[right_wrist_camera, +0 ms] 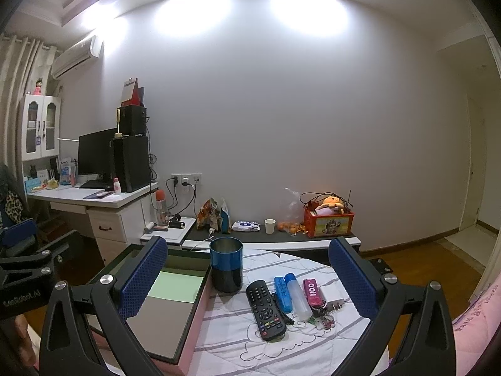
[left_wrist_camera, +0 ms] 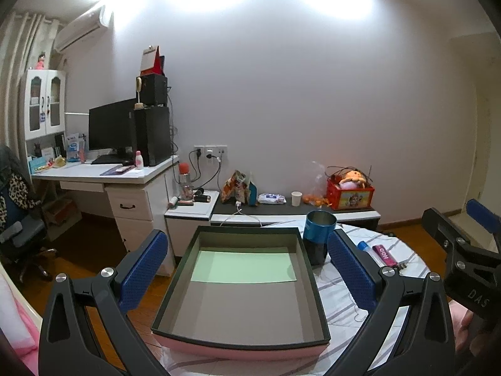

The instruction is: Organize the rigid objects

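Note:
An open box [left_wrist_camera: 241, 300] with dark rim, pink sides and a green sheet [left_wrist_camera: 244, 266] inside lies on the striped cloth; my left gripper [left_wrist_camera: 250, 269] hovers open over it, holding nothing. Beside the box stands a blue-and-black cup [right_wrist_camera: 226, 264]. To its right lie a black remote [right_wrist_camera: 265, 308], a blue marker [right_wrist_camera: 282, 294], a clear tube with blue cap [right_wrist_camera: 296, 296] and a pink case [right_wrist_camera: 312, 291] with keys and a white plug. My right gripper [right_wrist_camera: 250, 282] is open above these items, holding nothing. The box [right_wrist_camera: 162, 307] shows at its left.
The cloth-covered surface [right_wrist_camera: 281, 344] ends near the wooden floor [right_wrist_camera: 422, 257]. Behind stand a low dark shelf [right_wrist_camera: 272, 238] with snacks, a paper cup and a red toy box, and a white desk [right_wrist_camera: 94, 200] with a monitor. A pink bedcover [right_wrist_camera: 476, 313] lies at right.

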### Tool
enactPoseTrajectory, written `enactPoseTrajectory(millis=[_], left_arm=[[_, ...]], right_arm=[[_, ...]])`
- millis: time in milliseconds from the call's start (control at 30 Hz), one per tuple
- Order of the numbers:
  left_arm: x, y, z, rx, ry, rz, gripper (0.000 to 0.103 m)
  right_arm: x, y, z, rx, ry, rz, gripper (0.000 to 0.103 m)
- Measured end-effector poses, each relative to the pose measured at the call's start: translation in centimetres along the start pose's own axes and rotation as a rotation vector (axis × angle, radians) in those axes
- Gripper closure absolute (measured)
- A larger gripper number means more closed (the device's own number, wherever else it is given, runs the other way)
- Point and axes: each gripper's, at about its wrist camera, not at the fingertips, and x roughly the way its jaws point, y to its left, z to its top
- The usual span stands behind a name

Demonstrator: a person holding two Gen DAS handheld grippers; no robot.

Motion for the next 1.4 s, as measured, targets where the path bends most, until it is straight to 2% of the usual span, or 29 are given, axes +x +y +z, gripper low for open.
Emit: enactPoseTrajectory(millis=[367,633,733,833,933,1233,1333,1400], left_arm=[[1.1,0.5,-0.7,0.013,0.049,0.028,0.0],[2.4,3.0,-1.3,-0.027,0.146,0.041,0.0],[3.1,3.9,-2.1,-0.001,0.181,0.084,0.0],[4.1,5.0,-2.7,-0.013,0.232,0.074,0.0],[5.3,6.4,-3.5,-0.035,0.285,0.085,0.007],[10.1,9.2,-6.4,-0.02,0.44,0.137,0.022],[12.1,9.6,-7.7,-0.003,0.512,0.134,0.024],[12.8,9.4,-8.2,0.023,0.532,0.131,0.024]], right_arm=[[1.1,-0.5,-0.7,0.001,0.032,-0.004,0.0],[1.8,-0.6,-1.4,-0.014,0.06,-0.024,0.0],[2.1,-1.0,-1.8,-0.005,0.077,-0.028,0.0],[2.5,-1.2,-2.2,-0.006,0.095,-0.033,0.0],[2.9,-1.3,-2.7,-0.01,0.114,-0.042,0.0],[4.8,-1.2,-4.5,-0.016,0.184,-0.054,0.0],[5.8,-1.2,-5.1,-0.016,0.211,-0.06,0.0],[6.4,-1.3,-5.5,-0.013,0.226,-0.065,0.0]])
